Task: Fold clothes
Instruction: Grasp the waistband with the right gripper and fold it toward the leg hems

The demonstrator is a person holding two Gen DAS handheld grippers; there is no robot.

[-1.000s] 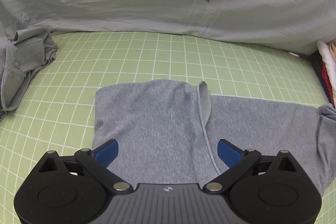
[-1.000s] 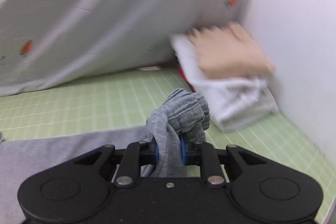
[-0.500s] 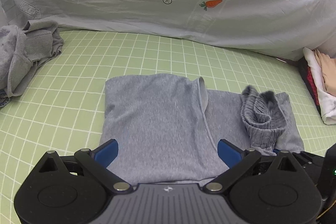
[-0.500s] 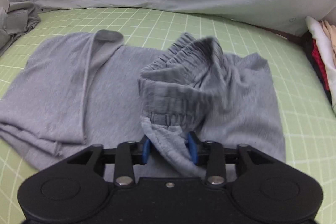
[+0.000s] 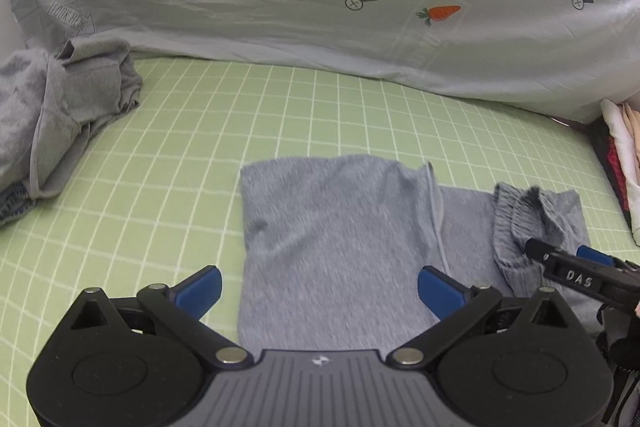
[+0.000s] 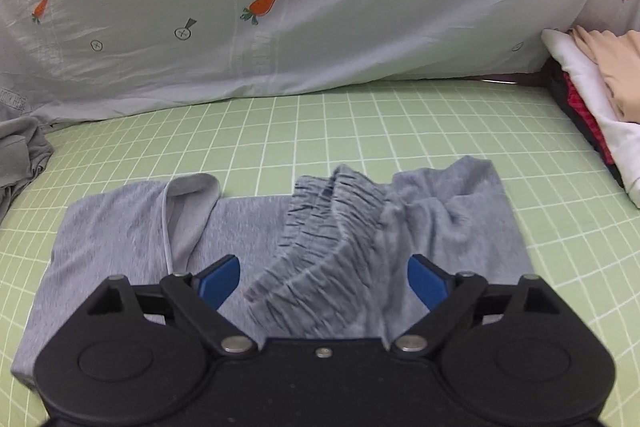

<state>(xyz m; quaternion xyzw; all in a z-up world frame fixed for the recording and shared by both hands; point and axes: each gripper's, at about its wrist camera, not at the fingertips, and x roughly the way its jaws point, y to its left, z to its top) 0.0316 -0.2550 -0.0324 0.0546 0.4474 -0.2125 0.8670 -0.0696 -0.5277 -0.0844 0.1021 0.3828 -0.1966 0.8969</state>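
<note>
Right gripper (image 6: 322, 277) spread wide, blue pads clear of cloth, poised just behind the ribbed waistband (image 6: 320, 247) of the grey trousers (image 5: 344, 247), which is doubled over the flat legs. Left gripper (image 5: 318, 285) likewise open, straddling the near edge of the folded panel ahead. Trousers partly folded on the green grid mat (image 5: 240, 131); waistband lump still rumpled, probably needing flattening.

Cloth, matt plastic and bright metal

Soft heathered knit is seen in the grey shorts (image 6: 304, 227); the gridded green mat (image 5: 280, 115) looks matt, the carrot-print sheet (image 6: 320, 7) thin and creased.
</note>
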